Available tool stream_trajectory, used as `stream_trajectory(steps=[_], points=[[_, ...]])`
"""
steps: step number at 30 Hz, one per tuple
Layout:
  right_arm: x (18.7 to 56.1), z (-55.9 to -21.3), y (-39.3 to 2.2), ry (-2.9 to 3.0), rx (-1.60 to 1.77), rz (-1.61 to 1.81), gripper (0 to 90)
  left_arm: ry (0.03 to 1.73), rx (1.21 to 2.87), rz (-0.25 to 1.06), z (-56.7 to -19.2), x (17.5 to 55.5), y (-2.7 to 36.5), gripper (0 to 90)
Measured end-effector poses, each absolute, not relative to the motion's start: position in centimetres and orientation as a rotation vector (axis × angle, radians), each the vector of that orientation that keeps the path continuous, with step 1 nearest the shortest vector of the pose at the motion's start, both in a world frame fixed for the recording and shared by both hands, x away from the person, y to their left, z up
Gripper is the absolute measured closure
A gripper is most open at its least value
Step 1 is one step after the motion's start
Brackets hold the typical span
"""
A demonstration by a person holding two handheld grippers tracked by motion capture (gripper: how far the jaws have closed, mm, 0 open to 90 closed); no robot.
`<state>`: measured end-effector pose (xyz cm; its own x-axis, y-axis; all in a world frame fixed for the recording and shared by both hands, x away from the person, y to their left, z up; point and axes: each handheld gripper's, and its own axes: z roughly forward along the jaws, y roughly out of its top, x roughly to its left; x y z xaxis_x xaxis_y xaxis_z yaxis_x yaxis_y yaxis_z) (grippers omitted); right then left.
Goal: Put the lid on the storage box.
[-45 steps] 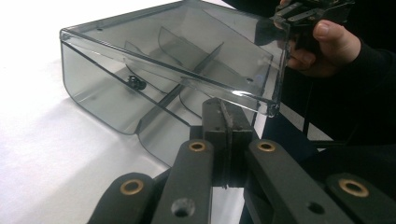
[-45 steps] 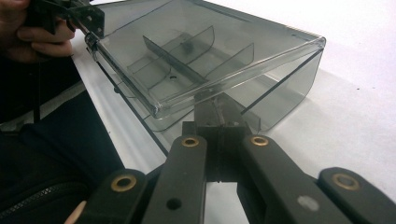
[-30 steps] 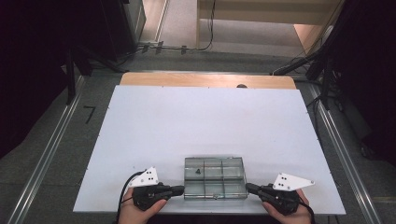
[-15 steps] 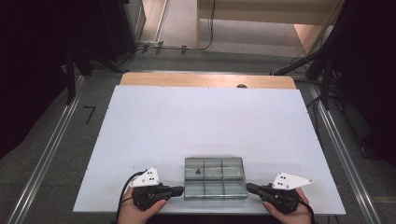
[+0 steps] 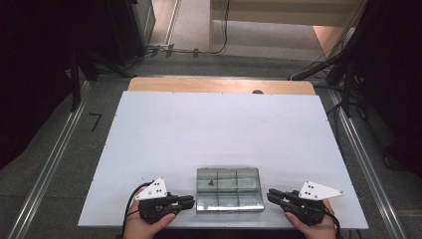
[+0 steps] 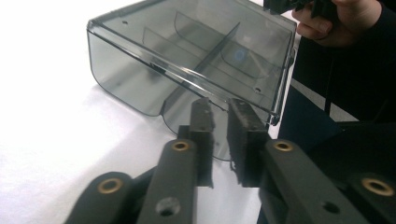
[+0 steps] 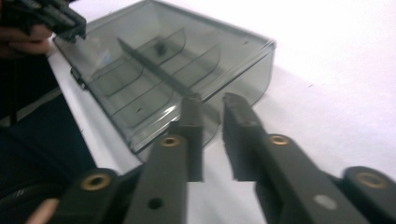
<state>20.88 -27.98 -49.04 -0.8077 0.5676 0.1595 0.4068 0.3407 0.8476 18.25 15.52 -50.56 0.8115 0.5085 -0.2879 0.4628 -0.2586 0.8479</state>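
A clear grey compartment box point(image 5: 229, 189) with its lid closed lies at the near edge of the white table point(image 5: 219, 129). One small dark piece point(image 5: 211, 182) sits in a far-left compartment. My left gripper point(image 5: 190, 201) lies just left of the box, pointing at its side. In the left gripper view the left gripper point(image 6: 219, 114) stands open by a narrow gap, close to the box point(image 6: 187, 51). My right gripper point(image 5: 271, 195) lies just right of the box, pointing at it. The right gripper point(image 7: 212, 105) is open by a narrow gap before the box point(image 7: 163, 60). Both pairs of jaws have just been opening, with nothing between them.
A wooden strip point(image 5: 219, 84) runs along the table's far edge. Metal rails point(image 5: 45, 174) flank the table on both sides, with dark stands and cables on the floor beyond. Each gripper view shows the other hand and its gripper across the box.
Both hands stay beside the box. The right gripper's tip has drawn very slightly away from the box's side.
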Motion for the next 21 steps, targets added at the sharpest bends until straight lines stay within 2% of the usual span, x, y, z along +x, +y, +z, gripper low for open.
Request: stream_trajectory(steps=[4,10,16,21], points=[[21.1,-48.7,-28.4,2.386,0.888,1.46,51.9,0.751,1.876,0.11,-50.3,18.2,16.0,59.8],[21.6,-48.5,-29.6,2.337,0.924,1.477,40.3,0.772,1.842,0.157,-50.0,18.3,16.9,44.1],[22.1,-48.4,-30.6,2.302,0.951,1.463,29.3,0.782,1.83,0.185,-49.9,18.5,17.8,36.9],[22.5,-48.4,-31.4,2.291,0.968,1.46,24.5,0.799,1.831,0.207,-49.9,18.6,18.5,32.0]])
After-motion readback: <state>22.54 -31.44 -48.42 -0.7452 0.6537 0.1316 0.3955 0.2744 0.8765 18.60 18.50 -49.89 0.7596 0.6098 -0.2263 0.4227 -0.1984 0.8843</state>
